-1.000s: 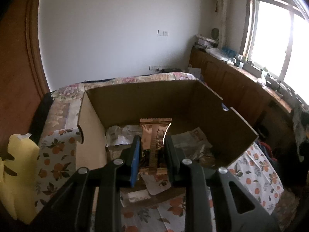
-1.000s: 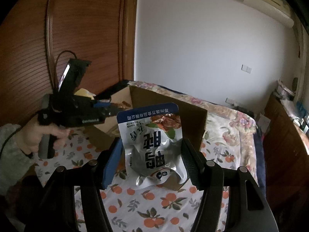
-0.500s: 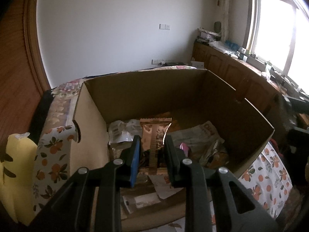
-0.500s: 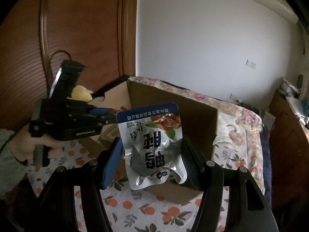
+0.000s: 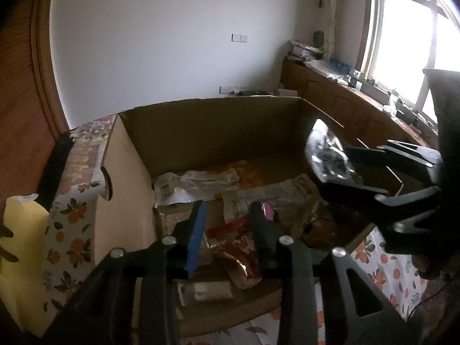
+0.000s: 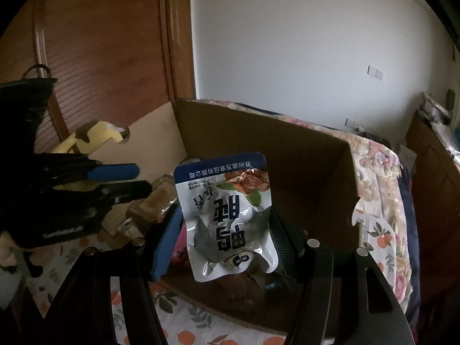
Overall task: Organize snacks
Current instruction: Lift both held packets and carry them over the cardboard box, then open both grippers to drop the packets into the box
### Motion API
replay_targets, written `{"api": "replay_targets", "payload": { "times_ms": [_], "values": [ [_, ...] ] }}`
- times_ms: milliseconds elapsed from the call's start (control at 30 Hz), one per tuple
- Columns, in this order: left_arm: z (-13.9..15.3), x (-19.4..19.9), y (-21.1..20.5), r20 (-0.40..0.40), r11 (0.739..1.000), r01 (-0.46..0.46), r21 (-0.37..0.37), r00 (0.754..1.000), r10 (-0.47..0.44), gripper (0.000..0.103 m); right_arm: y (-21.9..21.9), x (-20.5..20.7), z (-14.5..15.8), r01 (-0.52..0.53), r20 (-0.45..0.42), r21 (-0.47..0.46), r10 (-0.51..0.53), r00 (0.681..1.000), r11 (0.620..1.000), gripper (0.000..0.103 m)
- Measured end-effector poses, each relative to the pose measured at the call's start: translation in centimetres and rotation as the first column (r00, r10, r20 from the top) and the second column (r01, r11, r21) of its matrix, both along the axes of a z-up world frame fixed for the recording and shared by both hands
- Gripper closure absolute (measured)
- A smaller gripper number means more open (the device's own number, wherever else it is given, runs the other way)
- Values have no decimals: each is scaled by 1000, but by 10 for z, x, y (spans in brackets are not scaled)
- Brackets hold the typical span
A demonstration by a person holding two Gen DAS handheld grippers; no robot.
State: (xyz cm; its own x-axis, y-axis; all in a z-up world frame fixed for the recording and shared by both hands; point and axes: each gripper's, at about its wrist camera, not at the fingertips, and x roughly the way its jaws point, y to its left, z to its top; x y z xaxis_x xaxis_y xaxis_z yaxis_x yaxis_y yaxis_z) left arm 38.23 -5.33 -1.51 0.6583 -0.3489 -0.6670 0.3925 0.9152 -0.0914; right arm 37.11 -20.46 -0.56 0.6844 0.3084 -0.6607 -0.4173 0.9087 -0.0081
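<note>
Right gripper (image 6: pixel 227 227) clamps a silver snack pouch (image 6: pixel 227 215) upright between its jaws, over the cardboard box (image 6: pixel 302 178). Left gripper (image 5: pixel 227 227): jaws opening, nothing gripped; red-gold wrapper (image 5: pixel 233 244) lies loose below them in the box.

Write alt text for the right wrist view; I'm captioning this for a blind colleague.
The right gripper holds a white and blue snack pouch above an open cardboard box on a flowered bedspread. The left gripper, jaws opening and empty, reaches over the box from the left.

A floral bedspread (image 5: pixel 72 224) with orange prints, a yellow cushion (image 5: pixel 20 258), a bright window (image 5: pixel 402 43).
</note>
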Motion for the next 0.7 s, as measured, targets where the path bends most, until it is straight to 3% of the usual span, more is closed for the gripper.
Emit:
{"api": "replay_targets", "payload": {
  "times_ms": [333,567,700],
  "values": [
    [6,-24,-5,75,998,-30,63,997,26,55,1,8,-15,29,-28,-2,-29,999,1000,39],
    [8,-36,-4,102,997,-52,63,994,45,51,-2,9,-18,43,-36,16,-42,998,999,39],
    [7,-37,-2,109,995,-76,67,992,69,43,0,8,-19,49,-27,14,-48,998,999,38]
  ]
}}
